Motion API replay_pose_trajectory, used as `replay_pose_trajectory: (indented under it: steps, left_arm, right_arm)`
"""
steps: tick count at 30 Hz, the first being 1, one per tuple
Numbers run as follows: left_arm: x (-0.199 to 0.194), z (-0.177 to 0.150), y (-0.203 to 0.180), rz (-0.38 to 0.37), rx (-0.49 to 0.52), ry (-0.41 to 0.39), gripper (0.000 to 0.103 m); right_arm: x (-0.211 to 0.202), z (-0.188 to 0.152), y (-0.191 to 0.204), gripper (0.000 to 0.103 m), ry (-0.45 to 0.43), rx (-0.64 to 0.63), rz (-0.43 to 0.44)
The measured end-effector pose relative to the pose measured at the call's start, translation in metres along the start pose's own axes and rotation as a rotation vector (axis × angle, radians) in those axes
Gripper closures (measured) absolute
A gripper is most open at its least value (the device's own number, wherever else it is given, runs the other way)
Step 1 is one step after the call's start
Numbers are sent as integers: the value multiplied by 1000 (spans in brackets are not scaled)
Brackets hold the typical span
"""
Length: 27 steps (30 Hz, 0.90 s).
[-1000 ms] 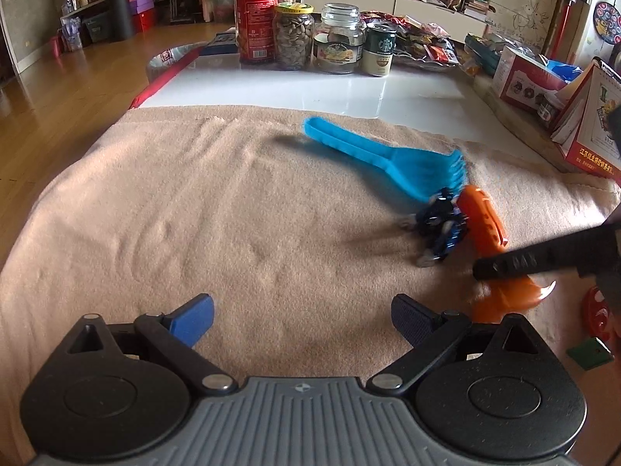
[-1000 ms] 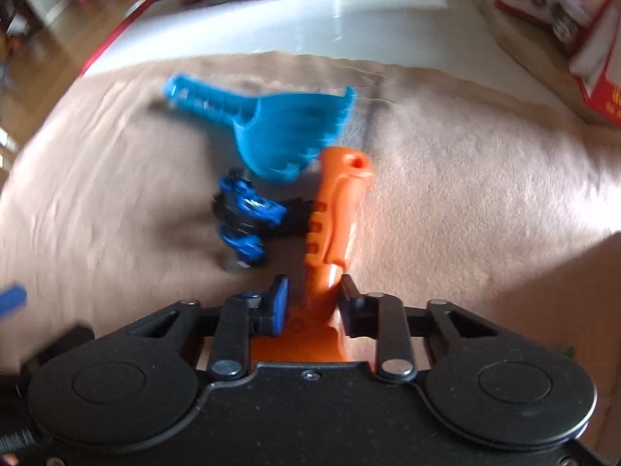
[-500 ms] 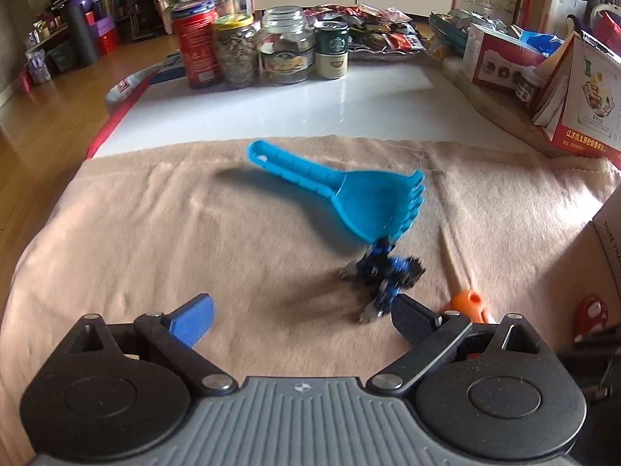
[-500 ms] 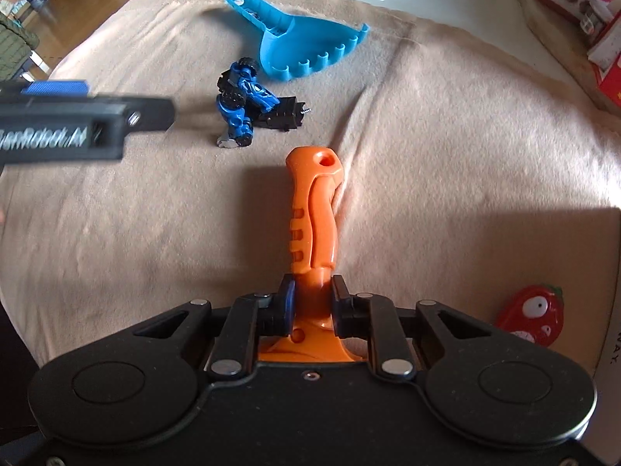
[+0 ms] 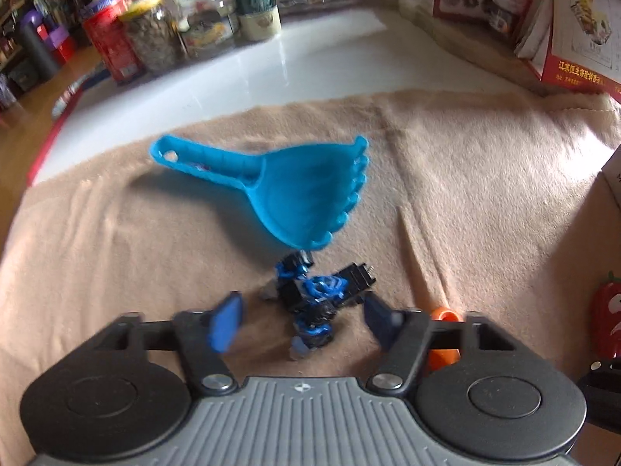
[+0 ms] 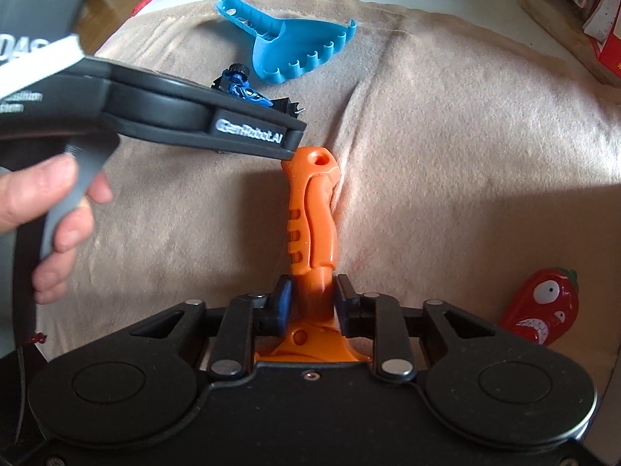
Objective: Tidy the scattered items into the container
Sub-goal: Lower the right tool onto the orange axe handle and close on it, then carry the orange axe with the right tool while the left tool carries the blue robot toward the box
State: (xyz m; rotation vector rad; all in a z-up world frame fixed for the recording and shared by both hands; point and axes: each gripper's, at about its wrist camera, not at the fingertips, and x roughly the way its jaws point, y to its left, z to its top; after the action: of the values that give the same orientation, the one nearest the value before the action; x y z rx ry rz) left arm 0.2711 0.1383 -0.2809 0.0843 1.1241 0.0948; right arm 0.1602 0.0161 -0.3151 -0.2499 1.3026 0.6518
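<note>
Taking the small blue-and-black toy robot figure (image 5: 316,303) as the landmark, and going from left to right: up and to its left lies the bright blue plastic claw-edged scoop (image 5: 289,190), toothed rim nearly touching the figure, handle pointing away to the left. The left gripper (image 5: 300,320) straddles the figure, its jaws closing with the figure between them but the pads not yet pressing, so this looks like a pick-up of the next loose item. Just right of the figure lies the orange plastic tool with a moulded grip handle (image 6: 312,213), on the beige fleece cloth (image 5: 485,202). The right gripper (image 6: 310,303) sits astride its neck, jaws opening, small gaps at both pads, probably letting it go. Further right rests a red chilli-shaped toy with a cartoon face (image 6: 543,306). No container is clearly visible.
</note>
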Motion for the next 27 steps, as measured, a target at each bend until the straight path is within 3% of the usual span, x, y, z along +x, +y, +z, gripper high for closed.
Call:
replay_pose_trajectory:
  steps: [1, 2, 3, 5, 10, 11, 13, 14, 17, 23, 27]
  left_arm:
    - [4, 0, 1, -11, -16, 15, 56]
    - [5, -1, 2, -32, -40, 11, 67]
    - [5, -1, 3, -41, -57, 11, 77]
    - [6, 1, 2, -37, -54, 12, 81]
    - [4, -3, 5, -41, -41, 21, 81]
    - [3, -5, 7, -40, -42, 22, 81]
    - [0, -7, 13, -34, -47, 22, 81]
    - [-2, -9, 16, -29, -53, 17, 81]
    - [-9, -14, 25, -19, -50, 13, 81]
    - [-29, -22, 40, -20, -52, -6, 81]
    - [-42, -26, 45, -17, -50, -12, 81]
  right_arm:
    - [0, 0, 1, 52, 4, -2, 6]
    - [1, 0, 3, 39, 11, -5, 0]
    - [1, 0, 6, 33, 14, -14, -22]
    - [4, -2, 12, 33, 11, -42, -70]
    - [2, -7, 13, 31, -25, -51, -70]
    - [1, -8, 15, 33, -28, -70, -73]
    - [-2, -11, 18, 52, -38, -116, -113]
    - [-4, -11, 21, 74, -45, -133, -124]
    - [-10, -13, 19, 74, -40, -106, -68]
    - [-27, -16, 20, 74, -111, -108, -82]
    - [-37, -13, 24, 85, -109, -129, -101]
